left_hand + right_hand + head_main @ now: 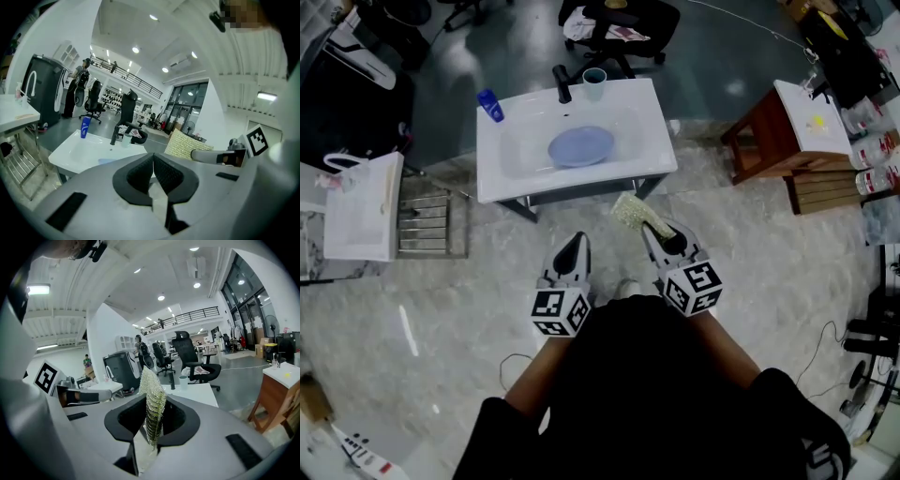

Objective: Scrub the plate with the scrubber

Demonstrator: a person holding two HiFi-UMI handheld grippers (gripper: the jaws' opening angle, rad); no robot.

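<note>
Head view: white sink (654, 145) standing far ahead on grey marble floor (441, 300); blue plate (580, 146) lying in its basin.
Left gripper view: left gripper (153, 159) clenched, empty; office chair (95, 96) beyond.
Right gripper view: right gripper (153, 414) grasping the scrubber (151, 387), upright.

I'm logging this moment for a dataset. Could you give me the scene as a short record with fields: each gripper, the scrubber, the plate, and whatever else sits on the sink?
left gripper: jaws shut, empty, held short of the sink
right gripper: jaws shut on the scrubber
scrubber: sticks out ahead of the jaws, toward the sink's front edge
plate: blue, lying in the basin, nothing touching it
on the sink's back edge: black faucet, cup, blue bottle
scrubbing: not yet begun
</note>
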